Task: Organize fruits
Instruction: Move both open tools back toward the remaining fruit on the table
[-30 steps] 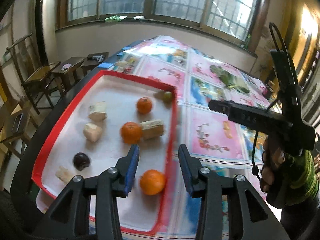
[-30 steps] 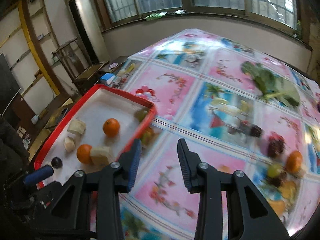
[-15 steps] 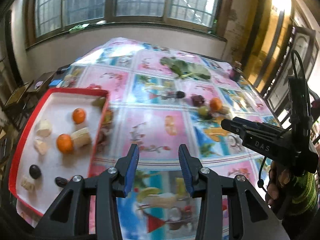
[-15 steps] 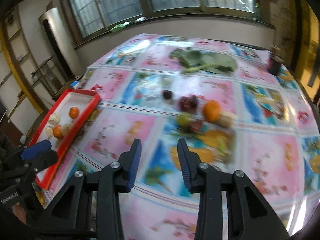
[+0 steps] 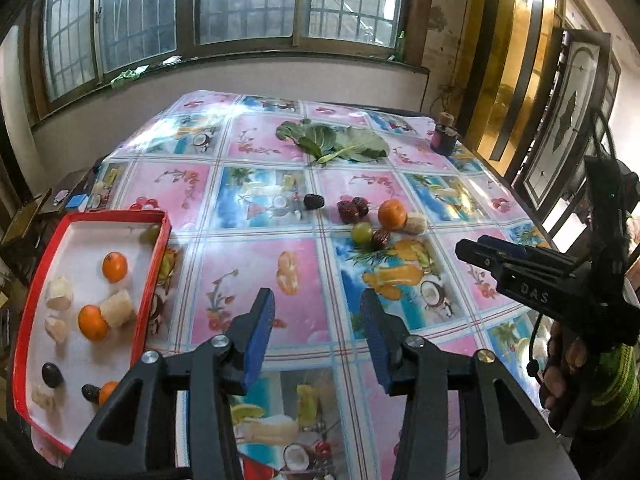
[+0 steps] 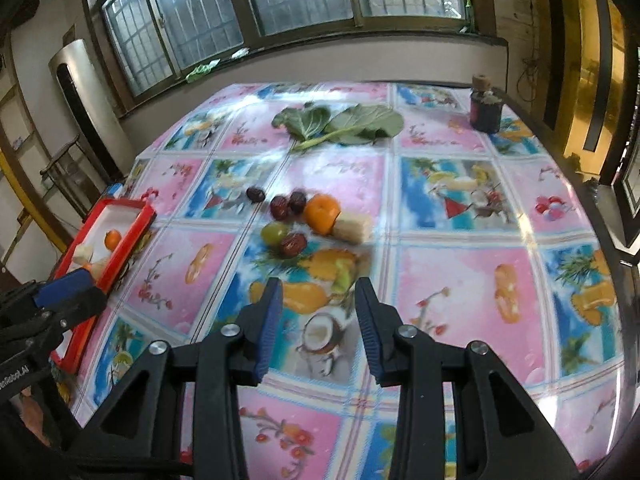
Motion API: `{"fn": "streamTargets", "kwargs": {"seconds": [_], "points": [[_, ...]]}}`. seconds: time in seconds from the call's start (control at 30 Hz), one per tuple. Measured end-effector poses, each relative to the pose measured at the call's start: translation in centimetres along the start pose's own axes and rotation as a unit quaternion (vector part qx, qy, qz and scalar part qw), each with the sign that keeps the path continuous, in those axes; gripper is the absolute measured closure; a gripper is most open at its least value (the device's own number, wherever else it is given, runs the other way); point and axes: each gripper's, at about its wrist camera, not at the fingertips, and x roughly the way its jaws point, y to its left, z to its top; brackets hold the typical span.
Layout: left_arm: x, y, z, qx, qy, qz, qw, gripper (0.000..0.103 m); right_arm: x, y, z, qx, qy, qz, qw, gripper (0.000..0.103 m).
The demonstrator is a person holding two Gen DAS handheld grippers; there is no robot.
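In the left wrist view, the left gripper (image 5: 316, 328) is seen with its jaws parted and nothing between them; they have just been opening a little further. The loose fruit cluster (image 5: 374, 220) lies ahead of the jaws and somewhat to the right, well apart from them, on the patterned tablecloth (image 5: 248, 280). The red tray (image 5: 150, 280) sits to the left, at the table edge. In the tray three oranges can be counted (one half hidden at the near end), four pale chunks, two dark fruits and one green grape at the far corner. The right gripper (image 5: 466, 248) is seen from the side at the right, held by a hand (image 5: 560, 368); it is judged nearer to the cluster than the left one.

In the right wrist view, the right gripper (image 6: 318, 320) is likewise released and empty. The cluster is found straight ahead of the jaws, slightly left of their midline. Counted there: one orange (image 6: 322, 214), one pale chunk (image 6: 354, 230) touching it with its long axis running across the view, one green grape (image 6: 274, 232), and four dark red dates (image 6: 294, 245) (one set off alone to the left). The tray (image 6: 132, 240) is seen far left, with the left gripper (image 6: 60, 290) just in front of it. Green leaves (image 6: 344, 124) and a small jar (image 6: 485, 110) lie beyond.
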Motion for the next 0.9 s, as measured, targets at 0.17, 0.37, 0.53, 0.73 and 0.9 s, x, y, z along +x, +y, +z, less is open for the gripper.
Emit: {"fn": "streamTargets", "kwargs": {"seconds": [0.17,0.37,0.53,0.73,0.9], "points": [[1.5,0.1,0.1,-0.004,0.019,-0.005,0.9998,0.058,2.4,-1.2,0.8,0.010,0.017,-0.010,1.000,0.062],[3.7,1.0,0.8,-0.025,0.035,-0.015,0.9989,0.058,5.0,-1.5,1.1,0.001,0.034,-0.018,0.999,0.062],[5.2,1.4,2.0,-0.035,0.040,-0.021,0.9984,0.058,7.3,-2.0,2.2,0.005,0.044,-0.022,0.999,0.062],[7.2,0.7,3.4,-0.038,0.049,-0.043,0.9972,0.058,9.4,-1.7,3.4,-0.005,0.057,-0.018,0.998,0.062],[8.9,-0.5,4.1,-0.029,0.057,-0.056,0.9964,0.058,10.4,-1.4,3.8,-0.019,0.053,-0.023,0.998,0.067]]}}
